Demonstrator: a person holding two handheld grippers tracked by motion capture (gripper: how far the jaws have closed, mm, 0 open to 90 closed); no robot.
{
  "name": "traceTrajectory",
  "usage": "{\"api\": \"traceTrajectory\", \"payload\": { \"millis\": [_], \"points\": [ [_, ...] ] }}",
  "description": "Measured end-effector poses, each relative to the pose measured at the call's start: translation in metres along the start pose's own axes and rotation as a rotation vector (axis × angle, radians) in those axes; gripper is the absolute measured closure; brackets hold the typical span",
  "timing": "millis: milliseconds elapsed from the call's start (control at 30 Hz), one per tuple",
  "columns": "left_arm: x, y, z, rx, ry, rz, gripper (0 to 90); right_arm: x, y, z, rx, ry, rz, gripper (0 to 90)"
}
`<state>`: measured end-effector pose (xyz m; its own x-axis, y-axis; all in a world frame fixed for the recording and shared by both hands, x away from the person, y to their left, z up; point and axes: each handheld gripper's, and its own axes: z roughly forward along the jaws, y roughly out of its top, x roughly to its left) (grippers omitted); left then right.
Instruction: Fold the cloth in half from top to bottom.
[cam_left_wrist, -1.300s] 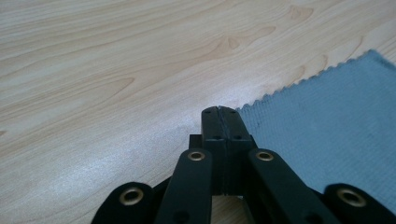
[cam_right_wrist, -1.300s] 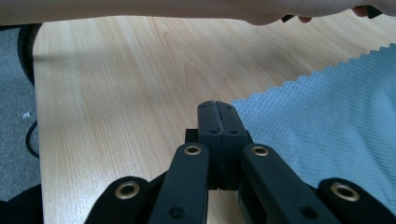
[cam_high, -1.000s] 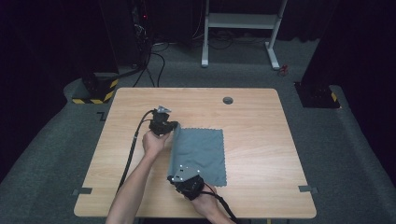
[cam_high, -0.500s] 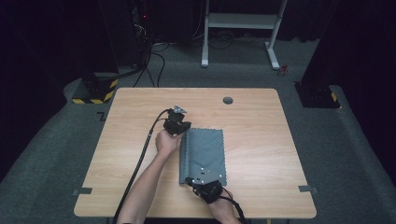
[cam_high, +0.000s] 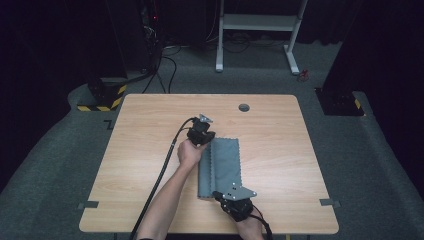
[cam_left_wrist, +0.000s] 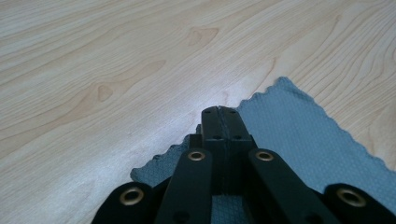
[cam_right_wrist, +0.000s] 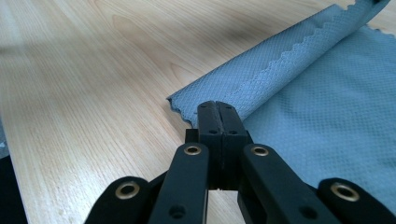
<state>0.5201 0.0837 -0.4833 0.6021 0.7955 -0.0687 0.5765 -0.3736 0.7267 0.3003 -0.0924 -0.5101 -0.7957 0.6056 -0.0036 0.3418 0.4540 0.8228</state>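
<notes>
Pinching grey cloth (cam_high: 220, 165) | left claw (cam_high: 206, 141) far corner | right claw (cam_high: 220, 194) near corner

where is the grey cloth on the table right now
In the high view the grey cloth lies half folded near the middle of the wooden table, toward the near edge, between the left hand-held gripper at its far corner and the right hand-held gripper at its near corner.

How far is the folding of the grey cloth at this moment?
Done: the left edge of the grey cloth is lifted and turned over. In hand: the left gripper and right gripper are shut on its corners. Left: lay that edge on the far side and flatten it.
</notes>
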Motion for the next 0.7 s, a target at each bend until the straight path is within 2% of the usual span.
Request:
{"api": "traceTrajectory", "payload": {
  "millis": [133,300,533,700],
  "points": [
    [-0.004,0.002,0.002,-0.012,-0.013,-0.012,90.0,-0.002,-0.003,-0.004,-0.002,-0.006,0.012,90.0],
    [-0.011,0.006,0.010,0.005,-0.006,0.006,90.0,-0.008,-0.007,-0.013,-0.004,-0.024,0.028,90.0],
    [-0.023,0.011,0.019,0.004,-0.018,0.022,90.0,-0.013,-0.015,-0.020,0.004,-0.043,0.032,90.0],
    [-0.030,0.014,0.025,0.007,-0.024,0.029,90.0,-0.017,-0.020,-0.026,0.002,-0.057,0.054,90.0]
  ]
}}
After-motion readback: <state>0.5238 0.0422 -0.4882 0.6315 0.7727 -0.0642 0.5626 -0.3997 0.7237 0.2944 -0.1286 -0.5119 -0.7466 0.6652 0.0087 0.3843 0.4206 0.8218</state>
